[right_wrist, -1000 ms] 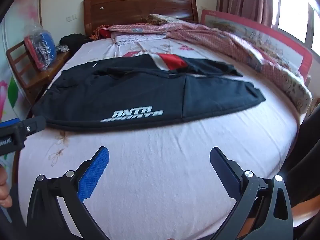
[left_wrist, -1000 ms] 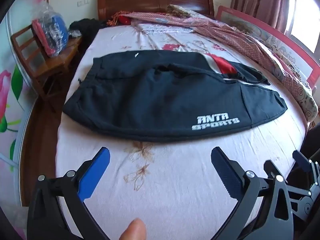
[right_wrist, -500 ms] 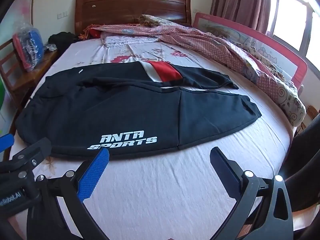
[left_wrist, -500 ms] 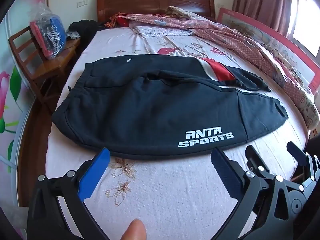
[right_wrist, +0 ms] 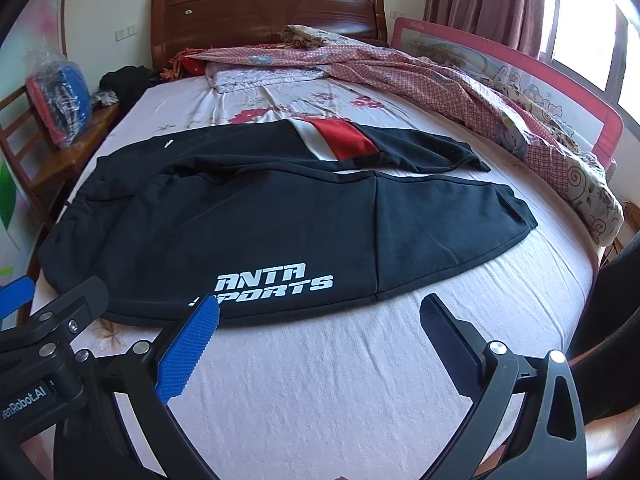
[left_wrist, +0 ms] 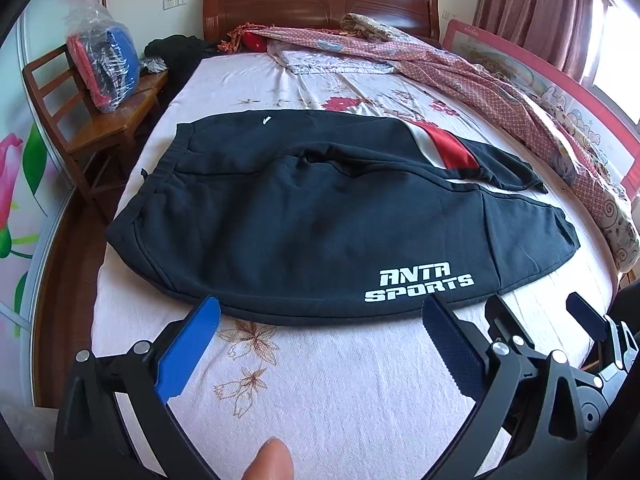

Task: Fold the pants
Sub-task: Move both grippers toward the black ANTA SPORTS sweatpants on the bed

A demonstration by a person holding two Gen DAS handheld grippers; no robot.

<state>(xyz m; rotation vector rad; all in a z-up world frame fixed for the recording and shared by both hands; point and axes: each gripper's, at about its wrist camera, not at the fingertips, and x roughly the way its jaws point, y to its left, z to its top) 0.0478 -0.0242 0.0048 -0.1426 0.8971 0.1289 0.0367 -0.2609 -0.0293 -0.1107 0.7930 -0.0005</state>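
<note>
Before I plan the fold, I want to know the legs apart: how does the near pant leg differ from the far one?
The near leg is plain black and carries white ANTA SPORTS lettering; the far leg shows a red and white panel and no lettering in view. The near leg lies flat and smooth; the far leg looks rumpled toward its cuff, and the near leg partly covers it. Both are black, lie on the bed and run rightward from the waistband.
</note>
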